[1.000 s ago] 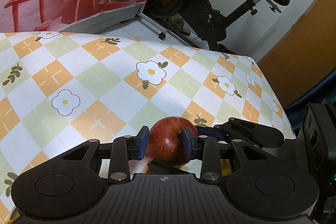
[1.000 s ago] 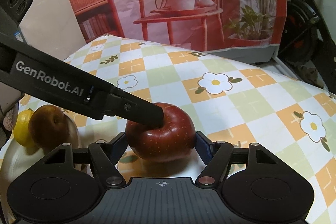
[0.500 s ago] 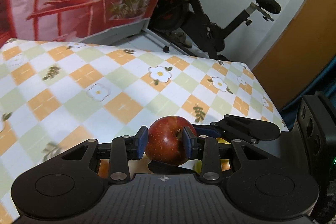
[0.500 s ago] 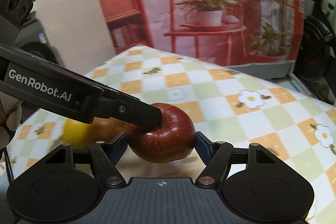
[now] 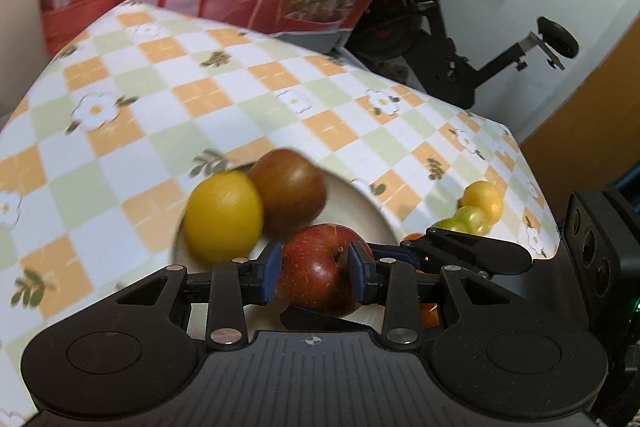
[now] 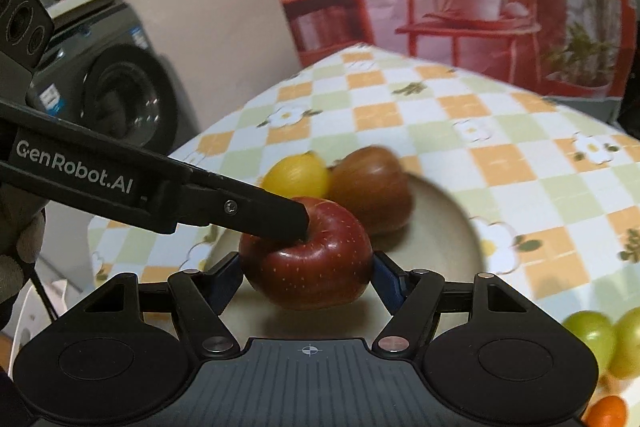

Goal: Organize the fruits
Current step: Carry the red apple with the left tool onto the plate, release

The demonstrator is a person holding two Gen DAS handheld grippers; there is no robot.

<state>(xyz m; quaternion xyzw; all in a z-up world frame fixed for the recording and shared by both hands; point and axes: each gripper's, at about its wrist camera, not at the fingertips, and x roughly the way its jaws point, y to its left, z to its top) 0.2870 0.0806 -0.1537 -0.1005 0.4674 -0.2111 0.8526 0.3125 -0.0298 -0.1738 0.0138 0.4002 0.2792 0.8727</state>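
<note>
Two grippers clamp one glossy dark-red apple (image 5: 318, 269) at once, above a round cream ceramic plate (image 5: 360, 205). Left gripper (image 5: 316, 273): blue pads pressed against the apple's sides near the stem. Right gripper (image 6: 307, 273): jaws wider, gripping the same apple across its broad sides; a left finger crosses that view and touches the apple top. On the plate: blurred yellow lemon (image 5: 224, 215) touching a brown-red round fruit (image 5: 290, 189). Right of the plate on the orange-green checked tablecloth (image 5: 120, 131): small yellow, green and orange fruits (image 5: 476, 213). Frames blurred.
</note>
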